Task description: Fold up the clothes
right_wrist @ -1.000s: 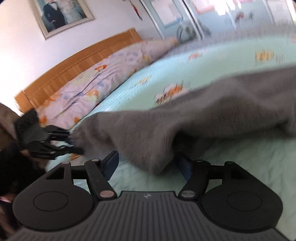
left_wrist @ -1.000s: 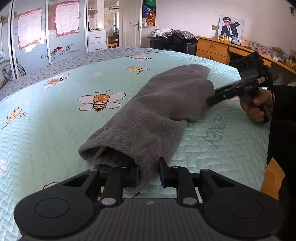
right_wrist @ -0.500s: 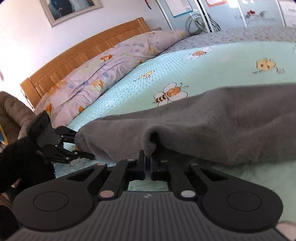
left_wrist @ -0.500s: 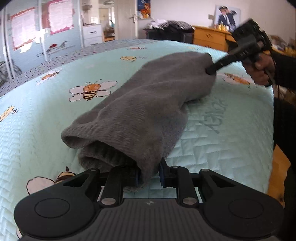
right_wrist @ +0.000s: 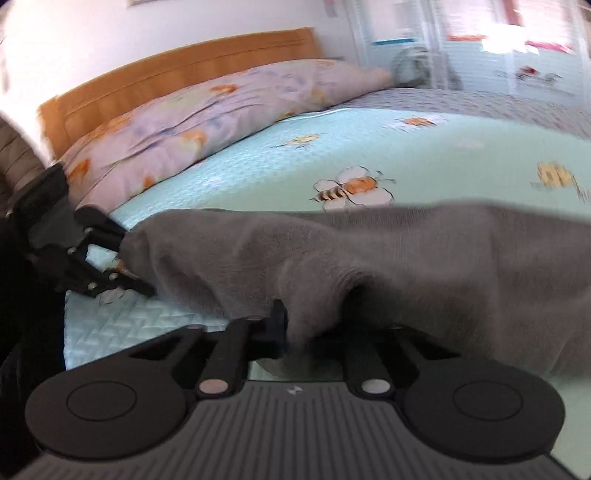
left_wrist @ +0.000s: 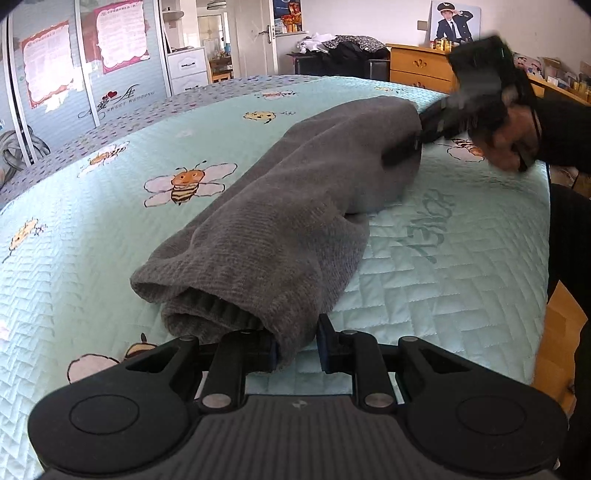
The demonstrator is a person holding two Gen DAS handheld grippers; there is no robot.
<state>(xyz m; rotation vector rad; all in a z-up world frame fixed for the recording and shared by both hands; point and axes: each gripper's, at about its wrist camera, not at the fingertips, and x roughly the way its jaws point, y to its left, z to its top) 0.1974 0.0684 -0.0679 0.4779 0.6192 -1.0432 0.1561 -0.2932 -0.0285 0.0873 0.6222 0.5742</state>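
Grey garment (left_wrist: 295,206) is being pinched at both ends, by left gripper (left_wrist: 295,349) and right gripper (right_wrist: 314,325), near the bed (left_wrist: 461,295) edge. Thin bites are being relied on; knit could slip out under tension, dropping the fold.

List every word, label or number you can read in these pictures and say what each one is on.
"SWEET WEDDING", under a larger cursive line I cannot make out: on the wardrobe door.
Embroidered lettering on the bedspread: upside down, not legible.
Two pink posters on the wardrobe doors: print too small.
Right wrist view: too blurred, nothing legible.
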